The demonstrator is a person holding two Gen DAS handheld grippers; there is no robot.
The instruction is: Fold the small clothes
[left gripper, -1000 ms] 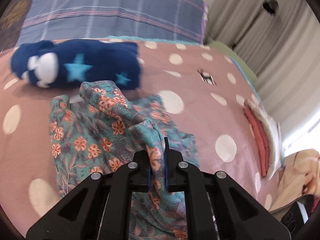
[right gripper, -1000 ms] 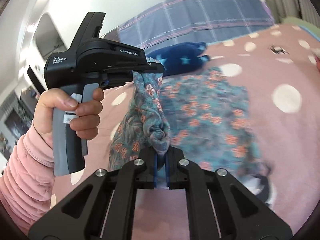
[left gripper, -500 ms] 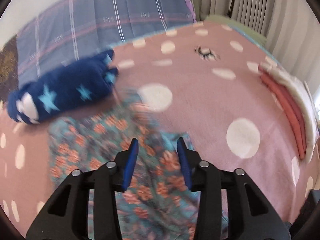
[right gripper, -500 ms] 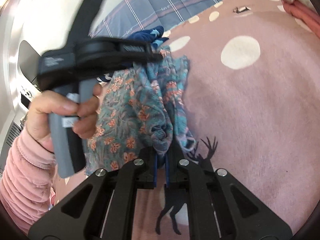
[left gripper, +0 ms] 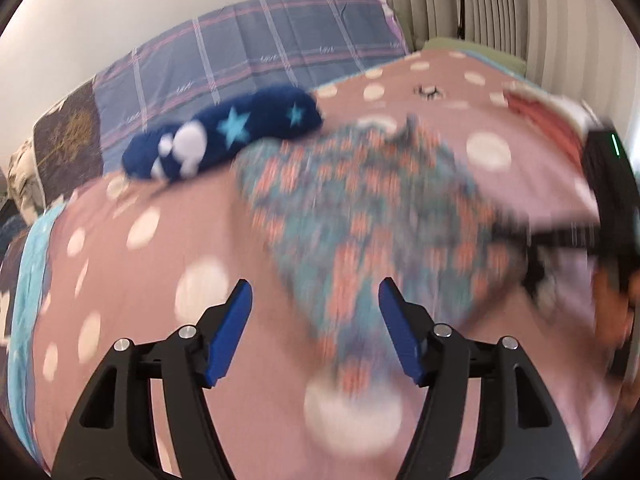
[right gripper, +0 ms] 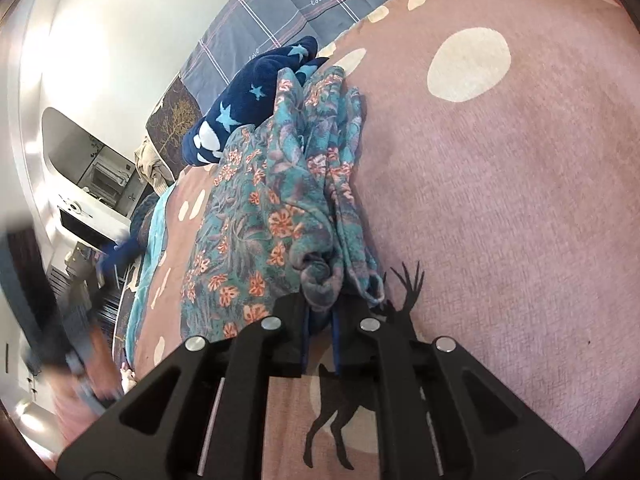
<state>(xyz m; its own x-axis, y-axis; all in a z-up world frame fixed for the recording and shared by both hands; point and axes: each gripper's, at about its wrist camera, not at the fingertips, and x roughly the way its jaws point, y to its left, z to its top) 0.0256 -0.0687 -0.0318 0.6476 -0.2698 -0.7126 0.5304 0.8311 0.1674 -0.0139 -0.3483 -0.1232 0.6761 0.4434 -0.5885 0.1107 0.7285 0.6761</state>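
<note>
**Right fingers hold the cloth, left fingers have let go**

Closest to the right gripper point(right gripper: 320, 316), the two fingers are clenched on a bunched corner of the floral garment point(right gripper: 276, 200); the fold of cloth sits directly between them and just beyond their tips. From this corner the garment runs away from the fingers, with its long axis going forward and a little to the left, toward the dark blue star-patterned roll point(right gripper: 248, 104) at its far end. The garment lies on the pink dotted blanket point(right gripper: 520, 200) of the bed.

In the left wrist view, the left gripper point(left gripper: 316, 324) has its jaws opening, and nothing is pressed between them. The garment, blurred here, lies ahead of these fingers and to their right; its near tip comes between the two pads without touching them, as far as the blur allows to tell. So the right hand is the nearer one to the cloth, and I judge that the coming move depends on it.

Compared with one second ago, the left fingers were clamped on the cloth and lifted it; now they are released and the garment lies flatter. The right fingers keep the same grip, lower on the bed.
</note>
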